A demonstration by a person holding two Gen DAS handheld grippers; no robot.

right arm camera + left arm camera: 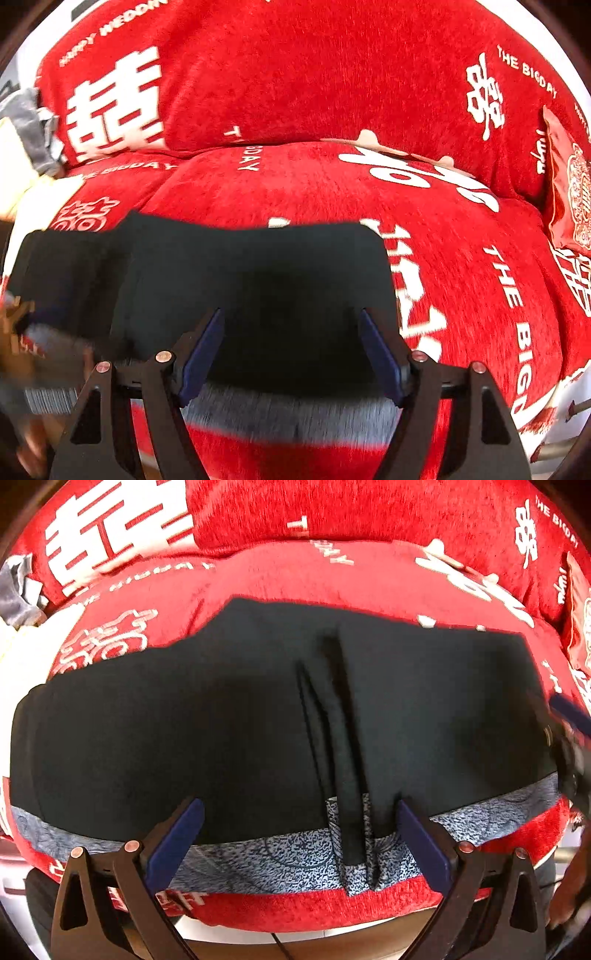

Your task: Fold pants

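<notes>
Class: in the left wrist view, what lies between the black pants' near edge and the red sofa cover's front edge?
A speckled blue-grey fabric band lies between the black pants and the red sofa cover; the left wrist view shows it.

In the left wrist view the right gripper (569, 734) at three o'clock is cut off by the rim and smeared, so its jaws cannot be read there. A grey cloth (18, 587) at ten o'clock is clipped too. In the right wrist view, the pants (258, 288) have a blurred patterned waistband (295, 417) at six o'clock, and a blurred shape (22, 339) at eight o'clock cannot be identified.
</notes>
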